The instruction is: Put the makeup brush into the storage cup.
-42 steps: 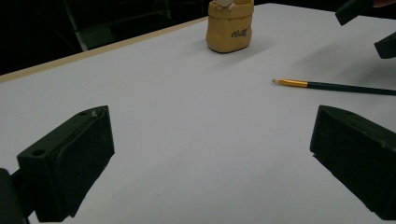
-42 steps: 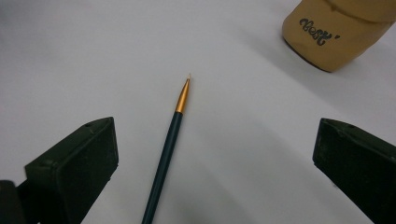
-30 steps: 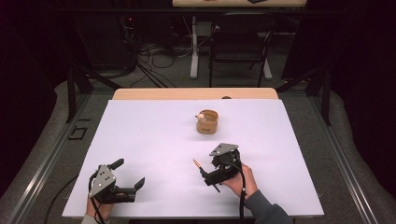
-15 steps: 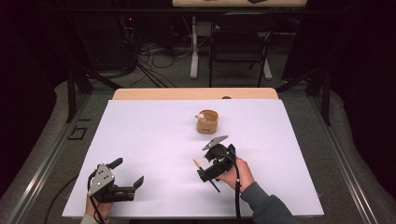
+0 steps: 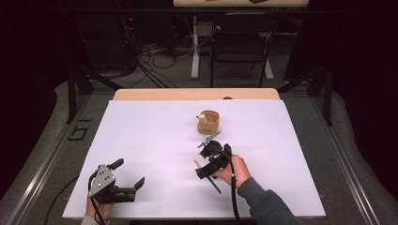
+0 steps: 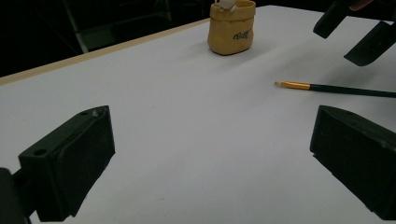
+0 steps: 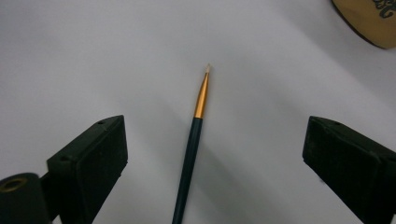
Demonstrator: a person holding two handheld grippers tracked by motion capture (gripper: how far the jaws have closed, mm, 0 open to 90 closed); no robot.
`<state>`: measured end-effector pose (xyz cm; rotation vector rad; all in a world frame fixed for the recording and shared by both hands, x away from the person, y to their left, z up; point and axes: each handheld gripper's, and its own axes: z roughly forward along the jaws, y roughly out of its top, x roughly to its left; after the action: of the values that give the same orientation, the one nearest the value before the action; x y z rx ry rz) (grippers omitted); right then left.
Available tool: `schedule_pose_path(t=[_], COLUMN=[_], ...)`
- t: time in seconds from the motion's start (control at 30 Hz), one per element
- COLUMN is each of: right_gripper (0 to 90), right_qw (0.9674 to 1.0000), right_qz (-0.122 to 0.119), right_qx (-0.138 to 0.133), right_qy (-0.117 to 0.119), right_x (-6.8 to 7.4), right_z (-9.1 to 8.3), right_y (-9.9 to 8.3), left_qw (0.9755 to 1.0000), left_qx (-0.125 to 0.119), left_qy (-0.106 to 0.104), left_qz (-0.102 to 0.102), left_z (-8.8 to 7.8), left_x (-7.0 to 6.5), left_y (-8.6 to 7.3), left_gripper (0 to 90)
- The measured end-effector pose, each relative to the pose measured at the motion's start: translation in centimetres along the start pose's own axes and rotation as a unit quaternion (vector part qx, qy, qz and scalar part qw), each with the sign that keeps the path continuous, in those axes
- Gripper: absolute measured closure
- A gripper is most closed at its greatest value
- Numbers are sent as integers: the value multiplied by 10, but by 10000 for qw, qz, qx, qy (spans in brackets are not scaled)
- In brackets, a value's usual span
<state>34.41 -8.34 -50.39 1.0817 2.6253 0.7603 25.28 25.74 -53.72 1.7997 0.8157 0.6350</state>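
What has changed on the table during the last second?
The right gripper has tilted nose-down over the paintbrush, its jaws open on either side of the handle, not gripping. The brush, the small yellow pot and the open left gripper stayed where they were.

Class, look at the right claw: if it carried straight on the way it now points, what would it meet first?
Most likely the paintbrush, lying between the open jaws of the right claw on the white table. How much height remains above it is unclear.
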Motion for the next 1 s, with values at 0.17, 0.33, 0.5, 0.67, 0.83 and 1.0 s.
schedule_pose_path(t=[0.17, 0.33, 0.5, 0.67, 0.83, 1.0], right_gripper=[226, 321, 401, 481, 570, 624], right_qw=[9996, 9982, 9974, 9936, 9963, 9952], right_qz=[-8, -33, -13, -119, -53, -31], right_qx=[283, 590, 709, 1118, 859, 975], right_qy=[-55, -123, -142, -142, -83, -53], right_x=[3, 5, 8, 8, 8, 9], right_z=[4, 6, 10, 12, 21, 23], right_y=[7, 11, 13, 16, 14, 15], left_qw=[10000, 10000, 10000, 10000, 10000, 10000], left_qx=[4, 5, 22, 22, 22, 24], left_qy=[15, 10, 13, 11, 3, 4], left_qz=[10, 11, 12, 1, 11, 10], left_z=[0, 0, 0, 0, 0, 0], left_x=[0, 1, 0, 0, 1, 1], left_y=[0, 0, 0, 0, 0, 0], left_gripper=[0, 0, 0, 0, 0, 0])
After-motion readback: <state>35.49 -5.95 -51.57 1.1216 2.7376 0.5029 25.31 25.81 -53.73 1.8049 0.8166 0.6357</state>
